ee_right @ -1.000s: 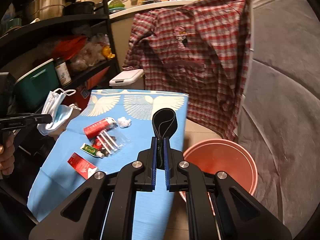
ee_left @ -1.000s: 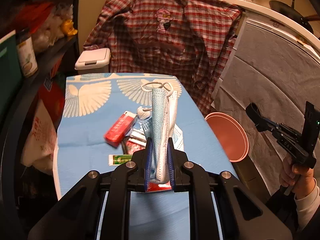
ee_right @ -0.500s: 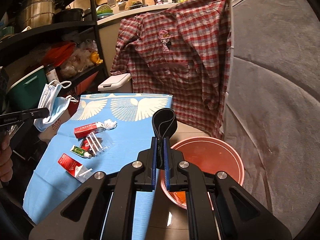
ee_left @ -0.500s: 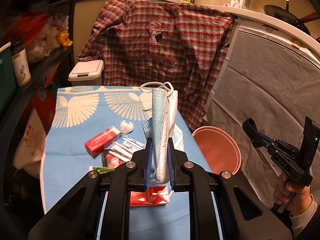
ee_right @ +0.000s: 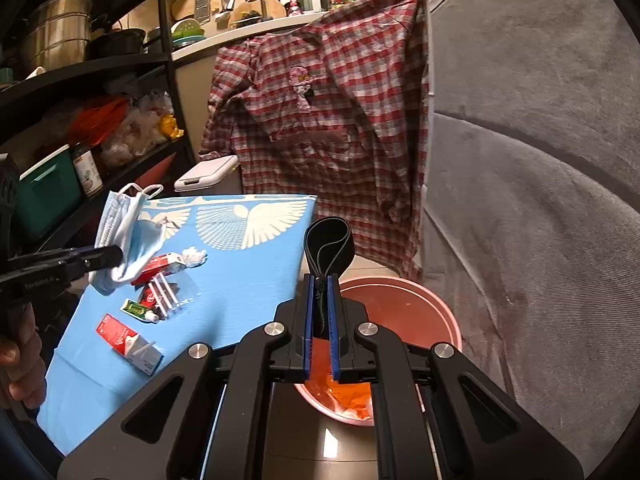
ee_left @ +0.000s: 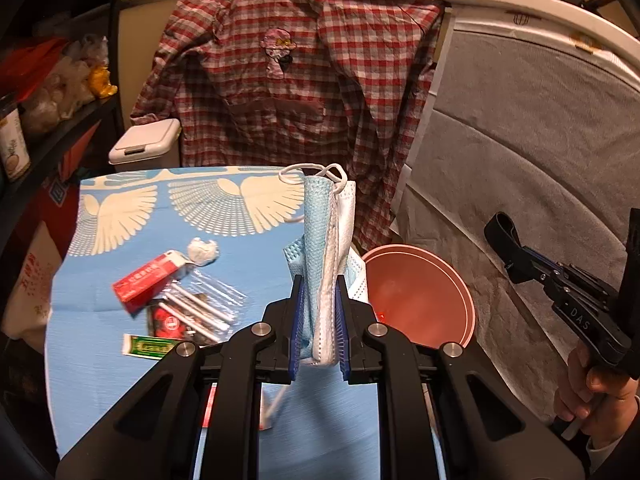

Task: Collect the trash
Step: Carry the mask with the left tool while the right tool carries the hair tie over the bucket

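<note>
My left gripper (ee_left: 319,292) is shut on a bunch of blue and white face masks (ee_left: 326,232), held upright over the right edge of the blue tablecloth (ee_left: 120,360). The right wrist view shows those masks (ee_right: 128,236) hanging from the left gripper (ee_right: 108,256). A looped black strap (ee_right: 328,248) stands up from my right gripper (ee_right: 319,292), which is shut on it above the near rim of the pink basin (ee_right: 404,284) on the floor. On the cloth lie a red carton (ee_left: 148,282), a crumpled tissue (ee_left: 203,250), a clear bag of white sticks (ee_left: 200,308) and a green tube (ee_left: 150,346).
A plaid shirt (ee_left: 288,92) hangs behind the table, with a white lidded bin (ee_left: 146,144) below it. Dark shelves (ee_right: 80,80) full of goods stand on the left. Grey covered furniture (ee_right: 540,200) closes off the right. Something orange (ee_right: 344,396) lies in the basin.
The left gripper has carried the masks to the right, nearer the basin. The right gripper has shifted with the strap from the table edge to over the basin.
</note>
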Demonstrator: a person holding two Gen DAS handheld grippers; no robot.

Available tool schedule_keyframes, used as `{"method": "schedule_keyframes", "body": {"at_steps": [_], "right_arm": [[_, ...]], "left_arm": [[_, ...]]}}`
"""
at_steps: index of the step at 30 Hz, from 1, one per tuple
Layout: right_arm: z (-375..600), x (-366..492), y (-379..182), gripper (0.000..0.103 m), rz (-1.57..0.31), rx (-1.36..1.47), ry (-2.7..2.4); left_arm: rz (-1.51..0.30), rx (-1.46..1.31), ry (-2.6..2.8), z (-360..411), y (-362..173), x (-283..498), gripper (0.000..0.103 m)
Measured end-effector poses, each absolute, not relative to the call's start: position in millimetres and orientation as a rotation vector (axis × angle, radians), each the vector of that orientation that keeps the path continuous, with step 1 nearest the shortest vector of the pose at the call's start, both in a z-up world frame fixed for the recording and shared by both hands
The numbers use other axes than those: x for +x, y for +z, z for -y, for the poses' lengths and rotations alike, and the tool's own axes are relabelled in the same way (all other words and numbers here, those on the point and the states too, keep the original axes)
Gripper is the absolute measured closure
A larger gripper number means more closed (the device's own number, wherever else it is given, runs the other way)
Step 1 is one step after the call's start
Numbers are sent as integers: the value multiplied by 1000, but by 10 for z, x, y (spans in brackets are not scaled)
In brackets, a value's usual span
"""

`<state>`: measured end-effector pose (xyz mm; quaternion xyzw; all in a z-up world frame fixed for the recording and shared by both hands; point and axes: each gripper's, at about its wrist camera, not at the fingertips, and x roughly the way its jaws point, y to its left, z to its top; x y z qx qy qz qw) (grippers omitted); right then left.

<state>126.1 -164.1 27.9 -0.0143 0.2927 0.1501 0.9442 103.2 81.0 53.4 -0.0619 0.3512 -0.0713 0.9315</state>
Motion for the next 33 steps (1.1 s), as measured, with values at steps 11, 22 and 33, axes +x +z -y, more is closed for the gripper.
{"method": "schedule_keyframes", "body": {"at_steps": [11, 22, 33], "right_arm": [[1865, 1386, 229, 96, -604, 7, 242], [1934, 1506, 169, 96, -614, 8, 209], [2001, 1572, 109, 96, -627, 10, 196]], "left_arm": [[-746, -108, -170, -431, 367, 1262, 89], [-769, -123, -191, -246, 262, 1471, 89], [-791, -129, -205, -142, 155, 1583, 89]]}}
